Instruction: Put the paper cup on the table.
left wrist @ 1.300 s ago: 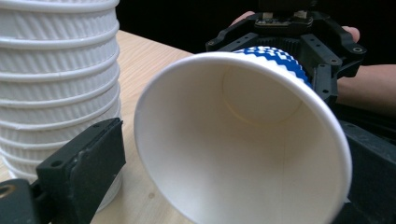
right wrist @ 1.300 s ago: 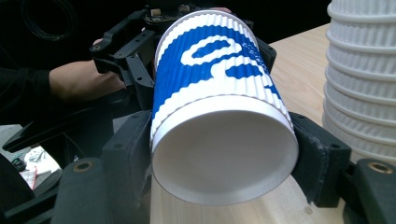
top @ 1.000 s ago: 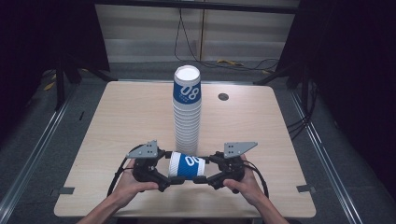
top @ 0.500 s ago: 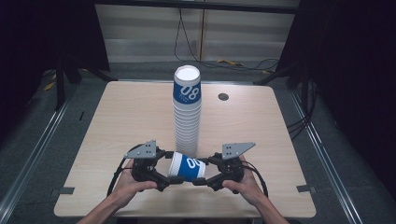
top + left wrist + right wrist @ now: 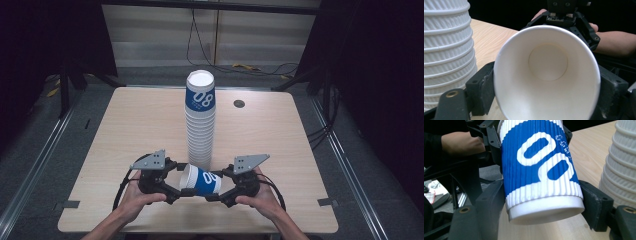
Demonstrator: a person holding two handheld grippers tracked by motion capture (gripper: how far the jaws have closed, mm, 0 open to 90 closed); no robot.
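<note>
Jaws of your left gripper (image 5: 176,188) have just closed onto the rim end of the cup (image 5: 201,180), while your right gripper's (image 5: 216,193) have just eased apart around its base; beside them rises the cup stack (image 5: 200,125).

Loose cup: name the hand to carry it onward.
Left. The left gripper has just been closing its jaws on the loose cup at its open rim and grips it; the right gripper, at the base, has just been opening its jaws. The left could probably carry it alone.
</note>
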